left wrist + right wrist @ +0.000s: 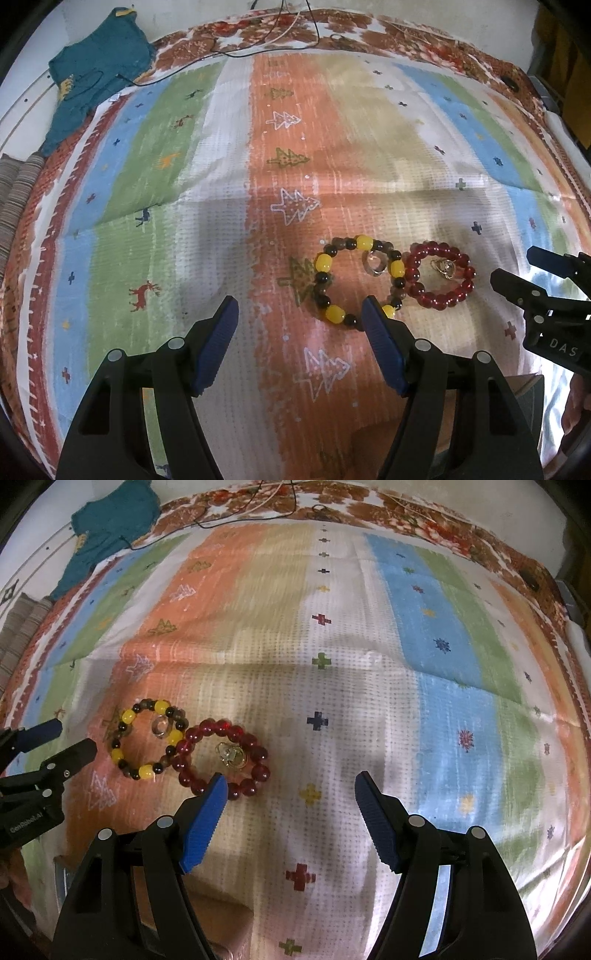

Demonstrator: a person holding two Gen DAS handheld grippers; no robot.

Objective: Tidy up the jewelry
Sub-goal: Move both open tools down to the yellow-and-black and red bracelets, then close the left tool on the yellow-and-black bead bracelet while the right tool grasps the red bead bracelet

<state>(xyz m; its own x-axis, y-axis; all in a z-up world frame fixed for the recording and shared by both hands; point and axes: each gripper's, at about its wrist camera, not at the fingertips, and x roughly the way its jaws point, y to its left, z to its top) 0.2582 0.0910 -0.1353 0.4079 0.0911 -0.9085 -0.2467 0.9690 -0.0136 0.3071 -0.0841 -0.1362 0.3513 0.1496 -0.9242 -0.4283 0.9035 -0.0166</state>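
Note:
A yellow and black bead bracelet point(325, 263) point(127, 716) lies on the striped cloth with a clear ring point(377, 263) point(161, 726) inside it. Touching it on the right lies a red bead bracelet point(458, 291) point(258, 753) with a gold ring point(447, 268) point(232, 757) inside it. My left gripper point(300, 309) is open and empty, its right finger just over the yellow bracelet's near edge. My right gripper point(290, 784) is open and empty, its left finger over the red bracelet's near edge. Each gripper also shows in the other's view point(517, 269) point(75, 740).
The striped cloth point(295, 147) point(332, 664) covers the table. A teal knitted garment point(96, 70) point(110, 528) lies at the back left with thin cables point(258, 48) running along the far edge. A cardboard box edge point(221, 912) shows below the near table edge.

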